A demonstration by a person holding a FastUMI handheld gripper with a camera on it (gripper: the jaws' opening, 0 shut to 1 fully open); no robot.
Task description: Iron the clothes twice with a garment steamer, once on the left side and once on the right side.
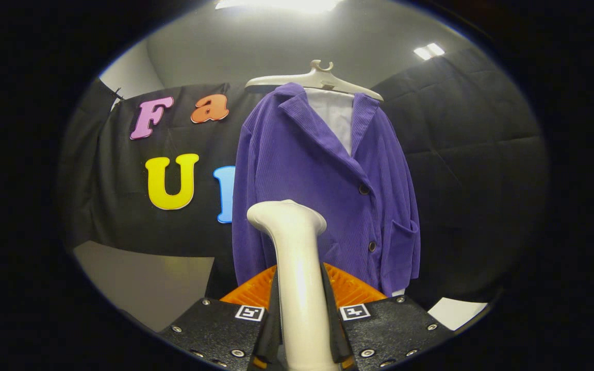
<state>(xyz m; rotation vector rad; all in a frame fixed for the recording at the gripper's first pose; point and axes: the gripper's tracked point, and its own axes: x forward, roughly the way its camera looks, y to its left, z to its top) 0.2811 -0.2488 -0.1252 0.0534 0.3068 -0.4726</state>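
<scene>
A purple corduroy jacket (323, 190) hangs on a pale hanger (317, 78) in front of the black booth wall, with a white lining showing at its collar. My gripper (302, 330) is shut on the white handle of the garment steamer (297, 257), which stands upright between the fingers. The steamer's head rises just ahead of the fingers and points at the lower middle of the jacket's front. It appears a short way off the cloth; I cannot tell whether it touches.
The black quilted booth wall (472, 170) runs behind and to the right of the jacket. A pale floor or table patch (147, 283) lies low on the left, and ceiling lights (429, 50) shine overhead.
</scene>
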